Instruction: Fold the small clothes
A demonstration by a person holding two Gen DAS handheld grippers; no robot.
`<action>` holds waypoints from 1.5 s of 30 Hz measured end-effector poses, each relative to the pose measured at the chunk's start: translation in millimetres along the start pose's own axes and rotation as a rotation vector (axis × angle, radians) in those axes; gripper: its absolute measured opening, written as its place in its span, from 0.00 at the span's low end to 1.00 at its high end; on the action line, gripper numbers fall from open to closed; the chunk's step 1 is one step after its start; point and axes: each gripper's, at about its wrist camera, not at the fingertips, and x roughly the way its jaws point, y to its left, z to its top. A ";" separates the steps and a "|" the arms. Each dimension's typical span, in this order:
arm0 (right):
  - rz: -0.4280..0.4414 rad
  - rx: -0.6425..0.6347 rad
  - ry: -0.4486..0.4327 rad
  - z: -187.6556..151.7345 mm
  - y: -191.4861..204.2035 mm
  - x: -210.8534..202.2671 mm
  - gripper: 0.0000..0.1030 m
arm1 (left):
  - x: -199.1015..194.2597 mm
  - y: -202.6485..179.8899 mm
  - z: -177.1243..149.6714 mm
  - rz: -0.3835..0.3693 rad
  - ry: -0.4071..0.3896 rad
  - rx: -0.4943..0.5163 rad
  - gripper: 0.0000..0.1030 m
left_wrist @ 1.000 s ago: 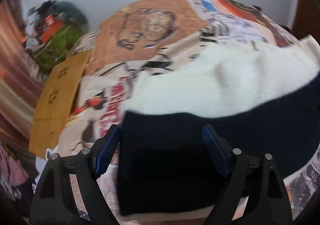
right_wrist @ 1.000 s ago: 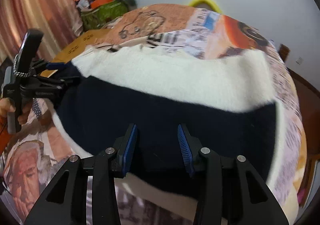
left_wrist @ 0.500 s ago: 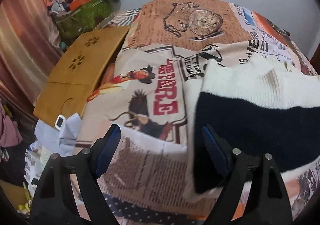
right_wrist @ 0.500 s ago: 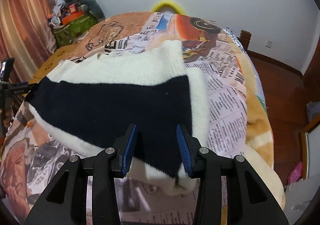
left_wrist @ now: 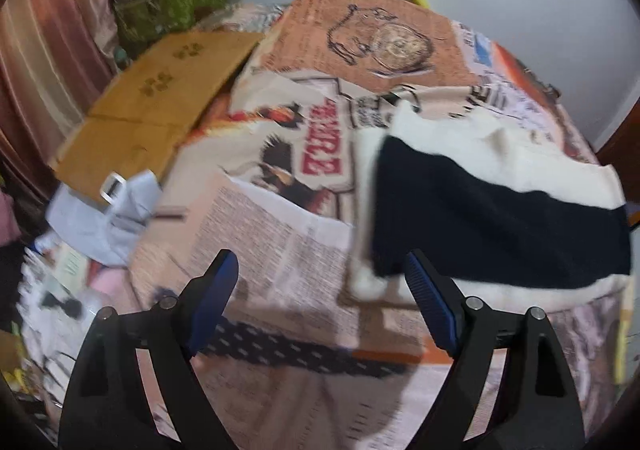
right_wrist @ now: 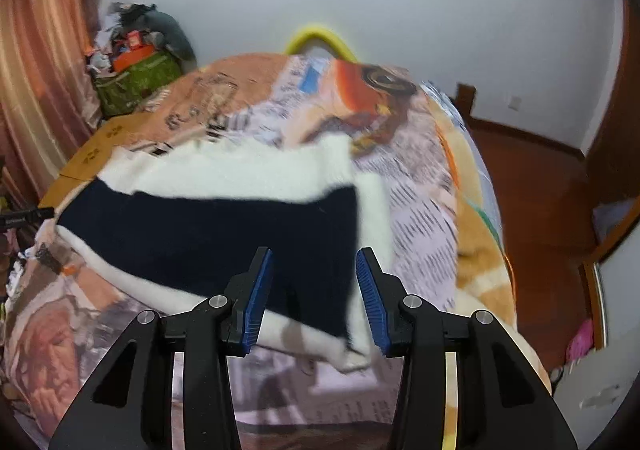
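A white and dark navy knit garment (left_wrist: 492, 210) lies folded on the printed bedspread (left_wrist: 272, 234); it also shows in the right wrist view (right_wrist: 224, 218). My left gripper (left_wrist: 320, 302) is open and empty, held above the bedspread to the left of the garment's left end. My right gripper (right_wrist: 314, 298) is open and empty, above the garment's near right corner, apart from it.
A flattened cardboard sheet (left_wrist: 160, 98) lies at the bed's left edge, with a white bag (left_wrist: 116, 206) beside it. A green box of clutter (right_wrist: 136, 82) stands by the curtain. A yellow hoop (right_wrist: 320, 36) sits behind the bed. Wooden floor (right_wrist: 540, 210) lies to the right.
Both grippers have pulled back and up from the garment, which now lies released on the bed. The left gripper has shifted left off the garment; the right one has opened wider.
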 end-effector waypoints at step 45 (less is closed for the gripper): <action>0.129 -0.105 0.148 -10.5 64.1 72.1 0.49 | -0.1 -20.9 44.6 -0.036 -0.116 -0.192 0.27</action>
